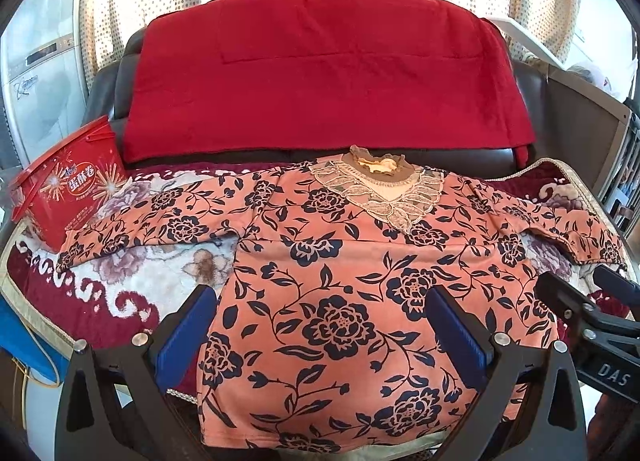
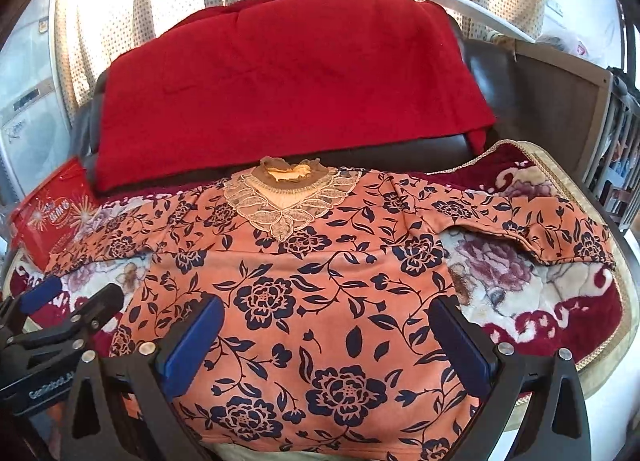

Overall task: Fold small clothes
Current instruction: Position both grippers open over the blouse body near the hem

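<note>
Floral top (image 1: pixel 340 281) lies flat, face up, filling centre frame on the patterned blanket (image 1: pixel 132 285), both sleeves out, collar toward the top; judged pre-fold, with left gripper (image 1: pixel 322 325) and right gripper (image 2: pixel 328 335) both spread wide, holding nothing. Next move likely calls for pinching a sleeve or side edge to carry it across. Left view shows the red box (image 1: pixel 68 193) whole at centre left; right view shows the right sleeve (image 2: pixel 532 221) fully.
</note>
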